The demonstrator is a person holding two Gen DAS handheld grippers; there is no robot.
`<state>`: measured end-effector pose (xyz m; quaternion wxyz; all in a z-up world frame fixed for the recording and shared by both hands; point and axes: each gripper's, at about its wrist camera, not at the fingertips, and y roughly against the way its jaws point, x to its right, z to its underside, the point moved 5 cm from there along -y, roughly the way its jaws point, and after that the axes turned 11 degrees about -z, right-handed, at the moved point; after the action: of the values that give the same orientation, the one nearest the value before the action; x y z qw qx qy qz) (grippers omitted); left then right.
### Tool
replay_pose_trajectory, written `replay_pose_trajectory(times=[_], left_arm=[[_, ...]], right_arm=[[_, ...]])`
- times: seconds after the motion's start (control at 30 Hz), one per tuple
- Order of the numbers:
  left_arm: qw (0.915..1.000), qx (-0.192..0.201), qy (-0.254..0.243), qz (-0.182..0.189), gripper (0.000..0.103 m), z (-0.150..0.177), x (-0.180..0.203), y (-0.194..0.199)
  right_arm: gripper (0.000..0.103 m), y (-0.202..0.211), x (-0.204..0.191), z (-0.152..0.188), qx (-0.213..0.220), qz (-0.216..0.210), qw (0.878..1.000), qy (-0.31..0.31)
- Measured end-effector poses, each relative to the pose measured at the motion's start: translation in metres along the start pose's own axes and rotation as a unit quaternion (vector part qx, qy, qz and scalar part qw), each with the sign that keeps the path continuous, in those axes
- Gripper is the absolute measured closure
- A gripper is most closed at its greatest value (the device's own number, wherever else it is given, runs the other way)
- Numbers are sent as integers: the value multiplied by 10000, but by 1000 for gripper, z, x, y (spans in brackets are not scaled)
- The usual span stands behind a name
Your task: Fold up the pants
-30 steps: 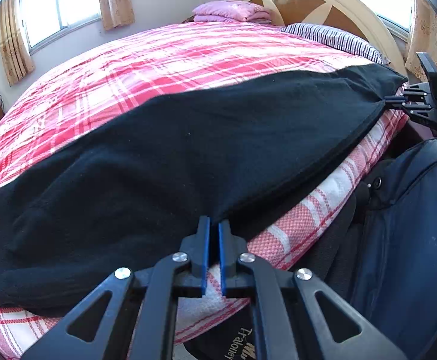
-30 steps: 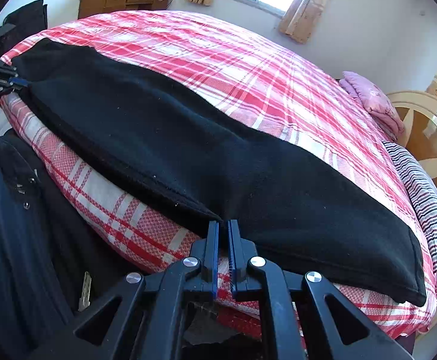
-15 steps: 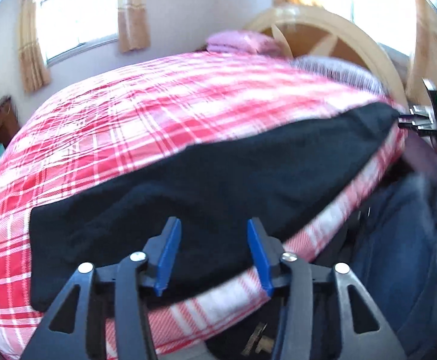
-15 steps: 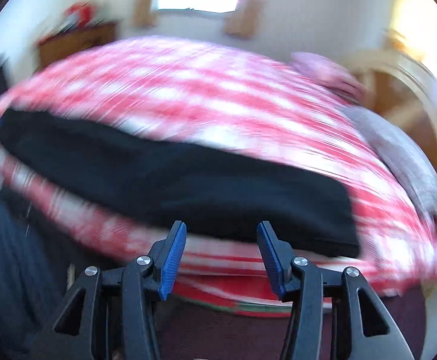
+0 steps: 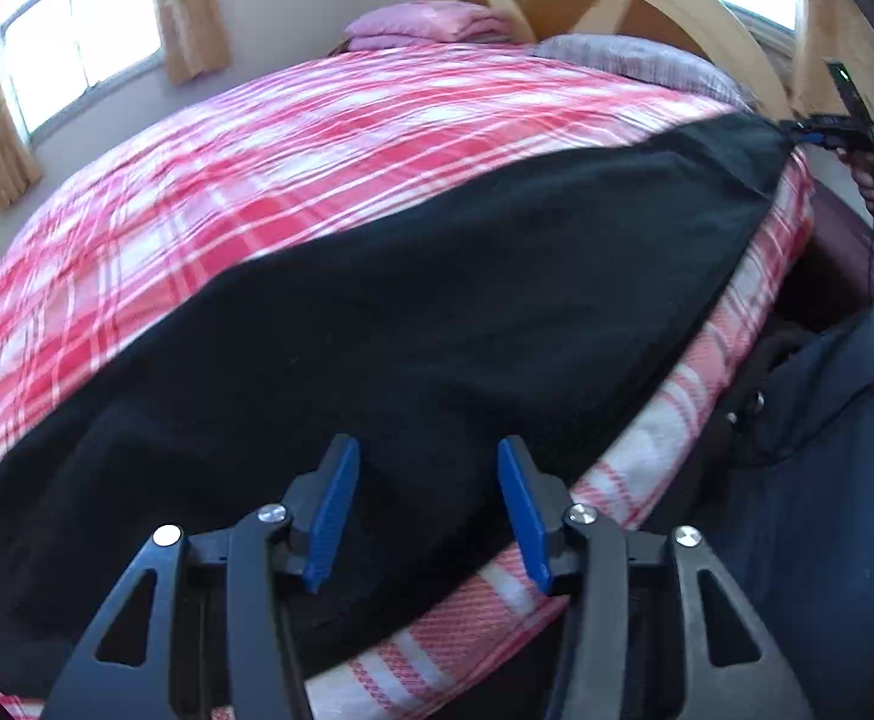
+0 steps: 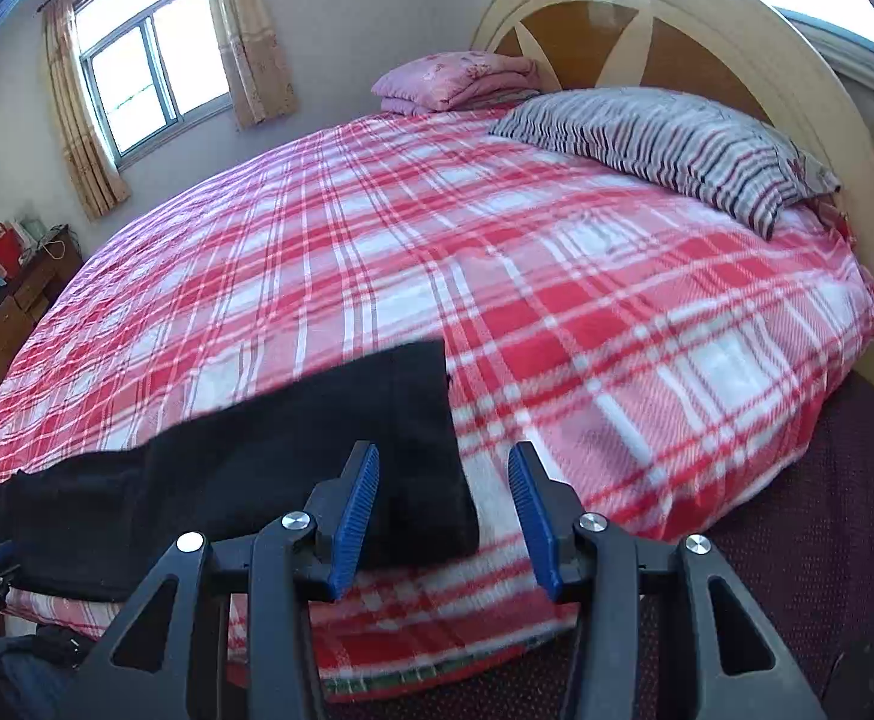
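We've got the long black fleece pants (image 5: 413, 324) stretched out flat along the near edge of the bed with the red-and-white plaid cover (image 6: 497, 276), running lengthwise beside that edge. The bed is our landmark for everything here.

Our left gripper (image 5: 428, 504) hangs over the pants near the bed's near edge, blue pads apart, nothing pinched between them, so it's let go. From that camera the right gripper (image 5: 827, 135) shows at the far end of the pants, up toward the arched cream and brown wooden headboard (image 6: 647, 18).

The right gripper (image 6: 443, 510) sits over the squared-off end of the pants, again by the bed's near edge. Its jaws are closing a bit right now, but the pads aren't pressing on the cloth; the fabric edge just lies below the gap.

Further up the bed, a grey striped pillow (image 6: 665, 144) rests against the headboard, with a folded pink blanket (image 6: 455, 81) beside it.
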<state>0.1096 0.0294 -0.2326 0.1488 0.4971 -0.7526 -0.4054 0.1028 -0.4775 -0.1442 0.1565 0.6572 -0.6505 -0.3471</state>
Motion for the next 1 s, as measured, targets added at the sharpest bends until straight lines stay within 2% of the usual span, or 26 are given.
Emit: replay_pose_trajectory(times=[0.1, 0.23, 0.27, 0.33, 0.43, 0.53, 0.6, 0.7, 0.73, 0.8, 0.83, 0.87, 1.0], left_arm=[[9994, 10, 309, -162, 52, -1, -20, -2], [9970, 12, 703, -308, 52, 5, -43, -3], [9964, -5, 769, -345, 52, 8, -48, -4], [9952, 11, 935, -291, 52, 12, -55, -5], [9945, 37, 1024, -227, 52, 12, -56, -5], [9954, 69, 897, -324, 51, 12, -52, -5], [9956, 107, 865, -355, 50, 14, -51, -4], [9953, 117, 893, -361, 50, 15, -53, -2], [9951, 112, 915, -369, 50, 14, -54, -1], [9944, 133, 943, -447, 50, 13, -56, 5], [9942, 174, 943, -486, 50, 11, -58, 8], [9937, 240, 957, -532, 50, 10, -60, 11], [9880, 486, 1249, -763, 39, 3, -76, 23]], right_arm=[[56, -6, 6, -27, 48, -200, 9998, -62], [56, -47, 10, -42, -553, -294, 9980, -84], [64, -53, 10, -41, -628, -327, 9974, -116], [89, -65, 6, -37, -797, -395, 9960, -53], [96, -60, 1, -37, -590, -303, 9978, 59], [97, -54, 7, -40, -329, -147, 9993, -58], [97, -63, 16, -37, -439, -114, 9988, -160], [96, -70, 17, -31, -526, -26, 9986, 10], [95, -68, 15, -31, -504, -17, 9987, 68], [81, -62, 13, -35, -451, 0, 9990, 64], [62, -56, 10, -38, -375, 14, 9993, 63], [49, -50, 5, -42, -265, 20, 9996, 95], [48, -37, -43, -59, -111, -284, 9982, 512]])
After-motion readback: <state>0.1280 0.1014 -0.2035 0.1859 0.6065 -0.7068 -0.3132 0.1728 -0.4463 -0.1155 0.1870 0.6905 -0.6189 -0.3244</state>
